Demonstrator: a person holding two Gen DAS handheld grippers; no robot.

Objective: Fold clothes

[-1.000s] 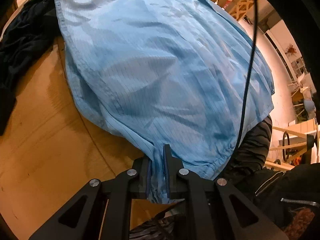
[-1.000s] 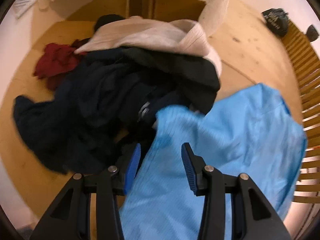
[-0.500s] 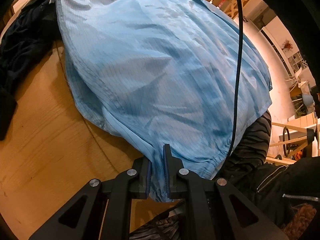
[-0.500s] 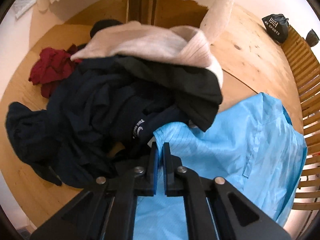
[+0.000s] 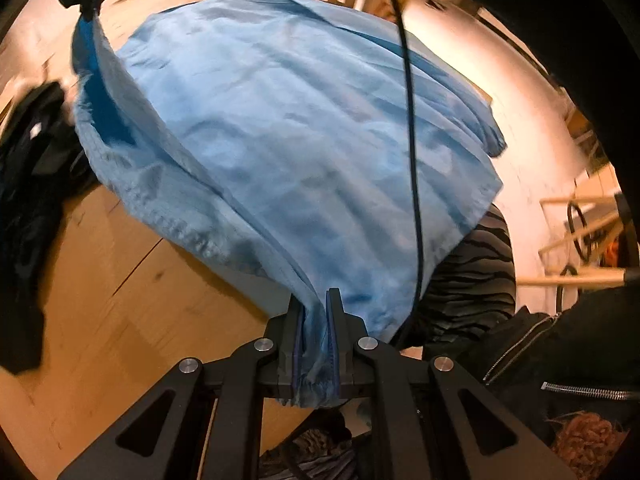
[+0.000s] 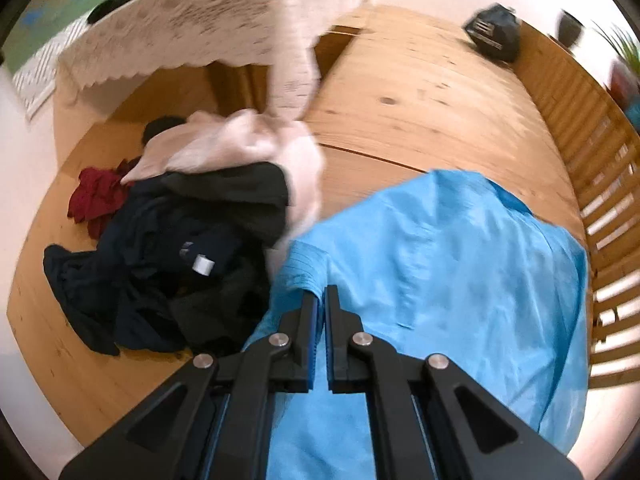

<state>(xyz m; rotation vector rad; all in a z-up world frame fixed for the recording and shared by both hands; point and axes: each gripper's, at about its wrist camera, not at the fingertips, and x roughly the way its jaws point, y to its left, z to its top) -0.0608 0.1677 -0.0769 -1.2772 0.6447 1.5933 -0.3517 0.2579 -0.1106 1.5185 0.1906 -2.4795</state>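
No writing can be read now: the black bag (image 6: 493, 33) at the far right of the table (image 6: 420, 96) carries white lettering, but it is blurred. A white tag (image 6: 203, 265) on the dark clothes (image 6: 160, 280) is blank as far as can be seen.

The left gripper (image 5: 315, 344) pinches a bunched edge of the blue shirt (image 5: 288, 128), fabric wedged between its 2 pads. The right gripper (image 6: 321, 332) is pressed together on another edge of the shirt (image 6: 440, 280), near the ribbed part by its left finger.

A second ago the right jaws stood spread over the shirt; they have since clamped it. The left grip is unchanged. Both grippers have risen, so the shirt hangs stretched between them above the table, its far side draped toward the slatted rail (image 6: 600, 184). The pile of dark clothes, the pink garment (image 6: 240, 144) and the red one (image 6: 96, 200) lie at the left, now lower and farther off in the right view. A black cable (image 5: 412, 160) crosses the left view.
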